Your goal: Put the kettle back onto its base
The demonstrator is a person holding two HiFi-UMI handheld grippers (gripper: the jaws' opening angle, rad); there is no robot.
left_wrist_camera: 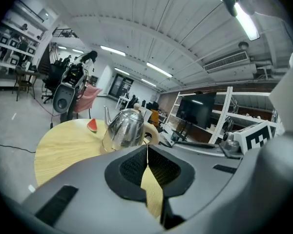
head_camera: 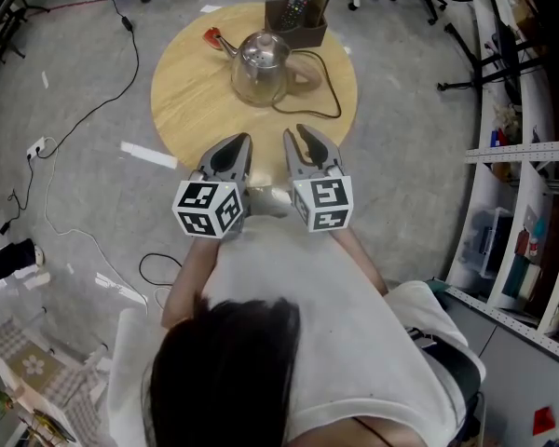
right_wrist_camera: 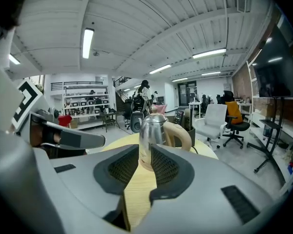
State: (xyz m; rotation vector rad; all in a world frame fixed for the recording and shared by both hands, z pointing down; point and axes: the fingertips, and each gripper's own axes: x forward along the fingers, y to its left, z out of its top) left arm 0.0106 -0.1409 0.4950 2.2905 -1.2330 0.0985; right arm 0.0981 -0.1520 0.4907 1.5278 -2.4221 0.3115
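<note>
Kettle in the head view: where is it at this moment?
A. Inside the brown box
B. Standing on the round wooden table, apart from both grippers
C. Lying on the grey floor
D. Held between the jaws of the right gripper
B: the kettle stands upright on the round table, while the left gripper and the right gripper are near the table's edge and do not touch it.

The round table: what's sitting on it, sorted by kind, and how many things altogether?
Kettle: 1
Watermelon slice: 1
Brown box with a remote in it: 1
Black cord: 1
Total: 4
</note>
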